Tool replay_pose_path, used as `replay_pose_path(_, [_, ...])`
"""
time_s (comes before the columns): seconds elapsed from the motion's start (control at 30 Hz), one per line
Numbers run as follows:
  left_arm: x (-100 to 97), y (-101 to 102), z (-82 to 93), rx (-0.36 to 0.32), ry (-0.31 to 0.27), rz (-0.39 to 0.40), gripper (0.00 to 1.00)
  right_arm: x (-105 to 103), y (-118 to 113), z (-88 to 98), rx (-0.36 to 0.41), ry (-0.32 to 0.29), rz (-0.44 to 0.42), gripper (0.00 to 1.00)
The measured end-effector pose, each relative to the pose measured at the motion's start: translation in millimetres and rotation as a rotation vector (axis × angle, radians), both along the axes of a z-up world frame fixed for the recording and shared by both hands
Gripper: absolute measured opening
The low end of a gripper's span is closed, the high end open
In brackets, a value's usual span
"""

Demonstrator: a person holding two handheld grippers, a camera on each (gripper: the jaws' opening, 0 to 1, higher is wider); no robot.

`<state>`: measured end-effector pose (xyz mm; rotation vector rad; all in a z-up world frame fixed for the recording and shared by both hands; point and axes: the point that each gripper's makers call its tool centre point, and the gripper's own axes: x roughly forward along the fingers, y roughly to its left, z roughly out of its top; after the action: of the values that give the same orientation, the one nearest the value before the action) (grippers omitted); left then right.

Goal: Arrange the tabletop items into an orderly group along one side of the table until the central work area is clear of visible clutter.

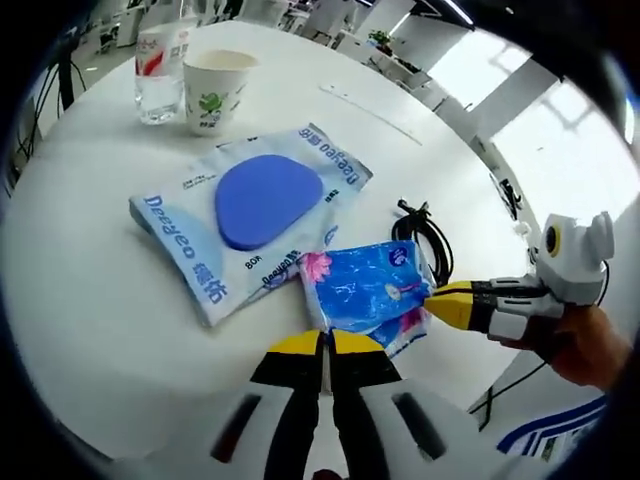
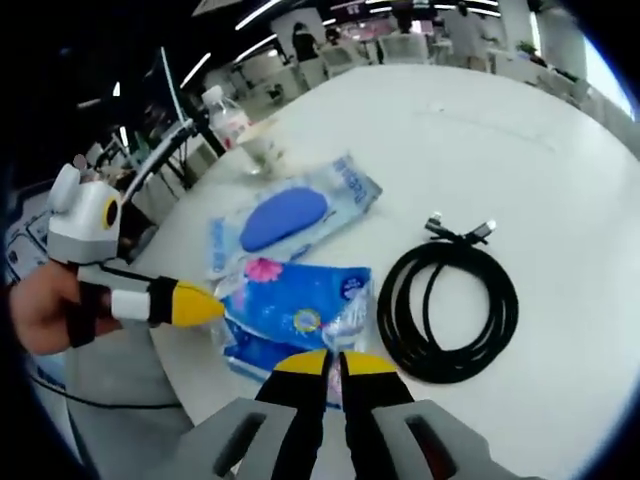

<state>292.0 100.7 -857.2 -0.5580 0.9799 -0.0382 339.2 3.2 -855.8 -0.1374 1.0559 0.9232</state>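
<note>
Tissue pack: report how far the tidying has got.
Looks done: the paper cup and water bottle stand together at the table's far edge. In hand: both grippers, left and right, are shut at the tissue pack. Left: the blue pad packet and coiled cable remain mid-table.

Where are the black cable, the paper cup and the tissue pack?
black cable (image 2: 447,310): right gripper view, on the coiled loop.
paper cup (image 1: 214,95): left gripper view, on its printed side wall.
tissue pack (image 1: 365,285): left gripper view, on its blue top face.
</note>
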Motion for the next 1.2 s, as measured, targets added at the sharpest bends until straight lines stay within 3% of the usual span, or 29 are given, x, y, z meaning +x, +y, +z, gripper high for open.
replay_pose_path(0.37, [11.4, -5, 9.6, 0.044, -0.036, -0.067, 0.0, 17, -5, 3.1, 0.049, 0.007, -0.095, 0.0])
replay_pose_path(0.77, [26.7, -13, 21.6, 0.037, -0.066, -0.102, 0.0, 21, -14, 15.6, 0.071, -0.008, -0.141, 0.0])
replay_pose_path(1.07, [57.8, -14, 30.9, 0.065, -0.1, -0.146, 0.0, 38, -19, 28.3, 0.096, -0.026, -0.207, 0.0])
replay_pose_path(1.2, [77.3, -18, 39.3, 0.07, -0.118, -0.162, 0.0, 58, -26, 29.8, 0.104, -0.034, -0.239, 0.0])
